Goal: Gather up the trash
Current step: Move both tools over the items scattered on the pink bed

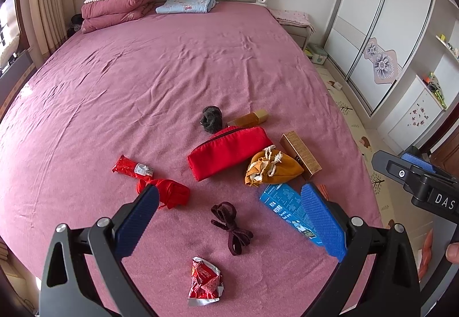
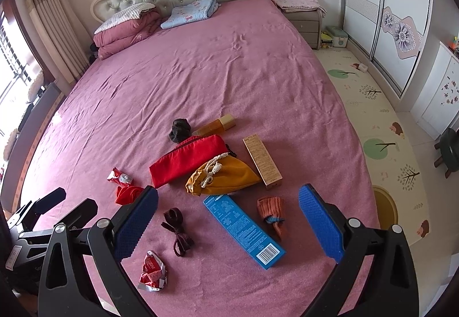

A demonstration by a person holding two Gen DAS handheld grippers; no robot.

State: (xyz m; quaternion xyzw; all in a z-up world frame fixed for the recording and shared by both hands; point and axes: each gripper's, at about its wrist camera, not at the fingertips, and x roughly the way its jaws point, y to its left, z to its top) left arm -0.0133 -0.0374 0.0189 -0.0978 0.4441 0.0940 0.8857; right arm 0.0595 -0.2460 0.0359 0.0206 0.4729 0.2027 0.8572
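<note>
Both tools are held above the near end of a bed [image 1: 172, 64] covered in a pink sheet, and nothing is gripped by either. The left gripper [image 1: 229, 219] is seen with its blue pads spread wide apart; the right gripper [image 2: 228, 219] is likewise spread wide.

Trash items are recorded as follows. A crumpled red foil wrapper [image 1: 204, 282] lies directly below the gap of the left gripper, nearest to it. A second red wrapper [image 1: 130, 167] lies ahead of the left pad, just beside a bunched red cloth [image 1: 169, 190]. A blue carton [image 2: 243, 231] lies flat between the pads of the right gripper; in the left wrist view it is partly covered by the right-hand pad. A gold carton [image 2: 261, 163] lies ahead of it, touching a mustard drawstring pouch [image 2: 226, 176].

Also noted between the pads: a dark knotted band [image 1: 231, 222], a red zip pouch [image 1: 226, 152], a dark scrunchie [image 1: 211, 119], an amber bottle [image 1: 252, 118] and an orange striped sock [image 2: 271, 210].
</note>
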